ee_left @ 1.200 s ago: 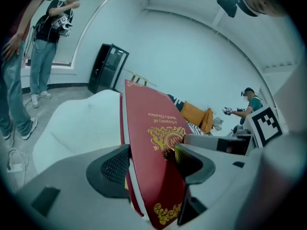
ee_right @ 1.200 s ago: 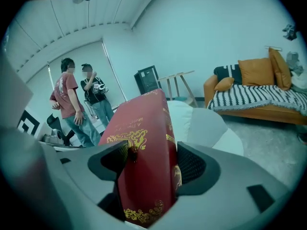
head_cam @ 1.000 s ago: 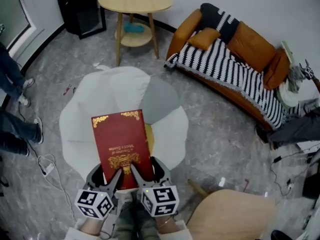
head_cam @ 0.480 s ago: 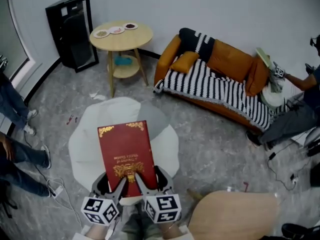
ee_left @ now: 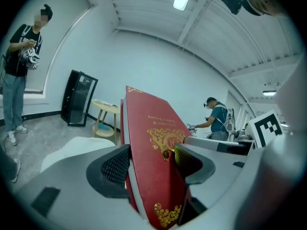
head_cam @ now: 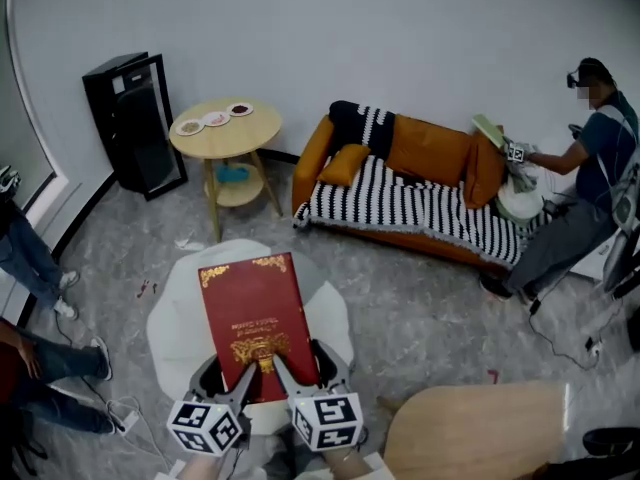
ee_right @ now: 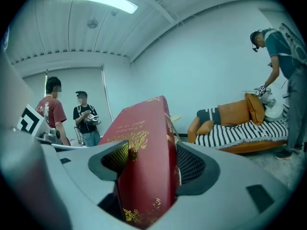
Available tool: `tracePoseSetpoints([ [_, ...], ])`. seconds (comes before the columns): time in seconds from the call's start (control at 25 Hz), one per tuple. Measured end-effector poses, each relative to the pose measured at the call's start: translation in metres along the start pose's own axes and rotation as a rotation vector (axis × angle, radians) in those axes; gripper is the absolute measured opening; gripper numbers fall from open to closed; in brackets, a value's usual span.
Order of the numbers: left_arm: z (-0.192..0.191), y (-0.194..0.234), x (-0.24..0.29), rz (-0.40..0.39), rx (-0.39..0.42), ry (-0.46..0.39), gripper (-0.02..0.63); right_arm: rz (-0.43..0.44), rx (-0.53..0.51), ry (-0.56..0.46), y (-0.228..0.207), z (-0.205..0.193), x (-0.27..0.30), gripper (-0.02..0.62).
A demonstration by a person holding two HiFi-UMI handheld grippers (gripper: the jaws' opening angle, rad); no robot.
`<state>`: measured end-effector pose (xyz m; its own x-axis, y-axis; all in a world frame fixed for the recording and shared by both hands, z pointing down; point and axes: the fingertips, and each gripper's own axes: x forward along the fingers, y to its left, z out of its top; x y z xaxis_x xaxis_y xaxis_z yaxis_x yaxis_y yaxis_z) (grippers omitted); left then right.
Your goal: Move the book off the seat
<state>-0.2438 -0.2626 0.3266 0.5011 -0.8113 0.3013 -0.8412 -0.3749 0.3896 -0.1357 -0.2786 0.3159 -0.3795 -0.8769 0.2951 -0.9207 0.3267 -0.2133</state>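
A large red book [head_cam: 256,318] with gold ornament is held up above a white seat [head_cam: 172,326], tilted away from me. My left gripper [head_cam: 236,373] is shut on the book's near edge at the left, and my right gripper [head_cam: 288,370] is shut on the same edge just to its right. In the left gripper view the book [ee_left: 153,152] fills the gap between the jaws of the left gripper [ee_left: 151,162]. The right gripper view shows the book [ee_right: 144,162] clamped in the right gripper [ee_right: 151,159] in the same way.
A round wooden side table [head_cam: 224,126] with small plates and a black speaker [head_cam: 133,120] stand at the back. An orange sofa [head_cam: 430,183] with a striped blanket is right of them, a person [head_cam: 585,183] beside it. A tan round tabletop [head_cam: 478,430] lies near right. More people stand left.
The book has risen off the white seat, both grippers still clamped on its near edge. The head view has tilted up, so more of the wall and the person by the sofa show.
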Motion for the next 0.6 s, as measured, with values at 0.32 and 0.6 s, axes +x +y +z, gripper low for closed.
tracePoseSetpoints([
  [0.32, 0.027, -0.036, -0.008, -0.078, 0.055, -0.033, 0.29, -0.052, -0.01, -0.092, -0.007, 0.033, -0.034, 0.319],
  [0.6, 0.03, -0.066, -0.006, -0.167, 0.106, -0.038, 0.29, -0.131, 0.007, -0.152, -0.02, 0.04, -0.064, 0.318],
])
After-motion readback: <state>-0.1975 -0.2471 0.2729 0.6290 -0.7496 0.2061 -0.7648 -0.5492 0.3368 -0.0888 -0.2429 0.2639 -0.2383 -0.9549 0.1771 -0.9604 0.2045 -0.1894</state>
